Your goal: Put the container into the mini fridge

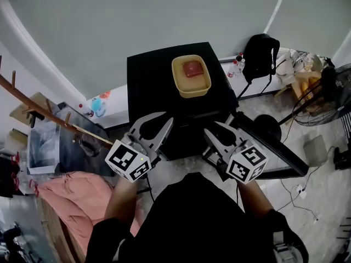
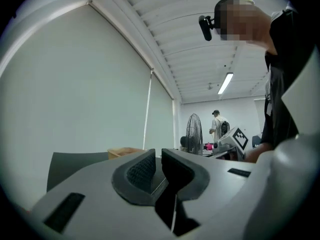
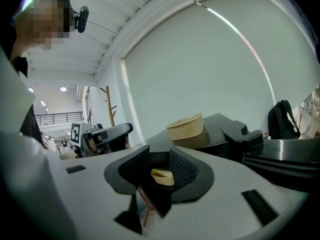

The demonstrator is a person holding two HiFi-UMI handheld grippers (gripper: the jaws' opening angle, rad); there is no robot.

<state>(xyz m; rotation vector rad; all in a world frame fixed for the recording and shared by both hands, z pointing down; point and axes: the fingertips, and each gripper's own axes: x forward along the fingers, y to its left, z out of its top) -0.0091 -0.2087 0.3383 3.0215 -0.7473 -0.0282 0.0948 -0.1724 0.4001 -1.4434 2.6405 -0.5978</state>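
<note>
A tan container [image 1: 191, 75] with something red inside stands on top of the black mini fridge [image 1: 153, 70]. Both grippers hover level in front of the fridge, short of the container. My left gripper [image 1: 167, 118] has its jaws together and nothing between them; its own view shows the pads [image 2: 142, 170] nearly touching. My right gripper [image 1: 215, 128] has its pads apart. In the right gripper view the container [image 3: 186, 126] sits ahead and higher on the fridge top [image 3: 220, 124]. A small tan shape [image 3: 162, 175] shows in the gap of the right gripper [image 3: 159, 156]; what it is I cannot tell.
A black panel [image 1: 269, 147], seemingly the fridge door, juts out at the right near my right gripper. A black backpack [image 1: 260, 51] and a floor fan [image 1: 323, 92] stand to the right. A wooden coat rack [image 1: 33, 100] and pink cloth [image 1: 71, 196] are on the left. A person [image 2: 218, 124] stands far off.
</note>
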